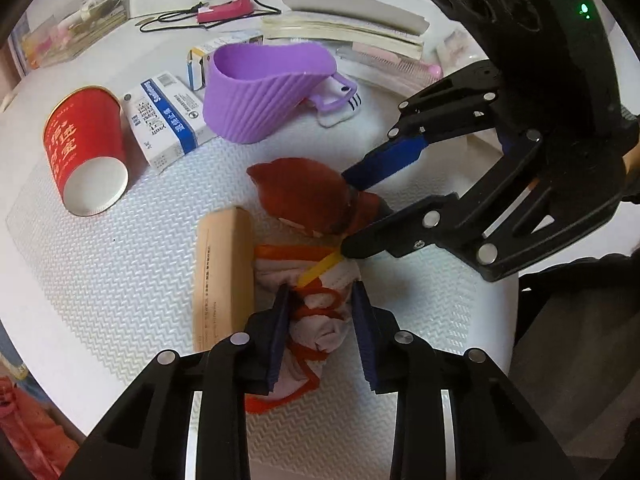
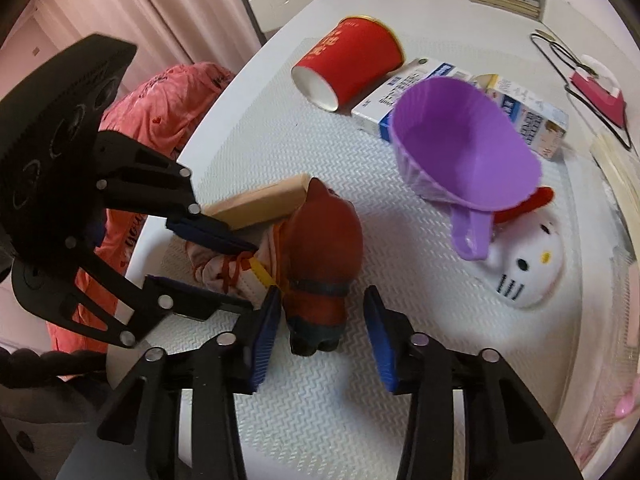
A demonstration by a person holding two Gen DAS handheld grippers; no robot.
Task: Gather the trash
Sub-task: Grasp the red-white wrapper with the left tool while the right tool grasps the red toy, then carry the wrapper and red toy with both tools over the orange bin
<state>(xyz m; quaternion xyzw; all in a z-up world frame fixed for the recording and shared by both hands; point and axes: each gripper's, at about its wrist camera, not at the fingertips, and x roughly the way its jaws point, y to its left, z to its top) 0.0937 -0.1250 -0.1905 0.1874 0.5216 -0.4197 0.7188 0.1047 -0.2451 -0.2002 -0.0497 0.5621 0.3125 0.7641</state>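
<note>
Two grippers: both are down on the white mat point(image 1: 120, 280), working side by side.
Left gripper point(image 1: 320, 290): closed on a crumpled mask point(image 1: 324, 332) with orange strings; both pads appear to press it.
Right gripper point(image 2: 322, 336): jaws straddle a brown figurine point(image 2: 320, 248); one pad touches it and the other stands just clear, so no grip yet.
Mask's place: flat on the mat, touching the figurine at its 12 o'clock and a tan box point(image 1: 224, 272) at its 9 o'clock.
Other likely trash: a red paper cup point(image 1: 84, 144) on its side at 10 o'clock and a blue-and-white carton point(image 1: 168, 120) at 11 o'clock.
Progress: early, I judge; nothing is lifted, and the cup, the cartons and the tan box are all untouched.
Possible destination: a red bag point(image 2: 160, 96) beyond the table edge.
</note>
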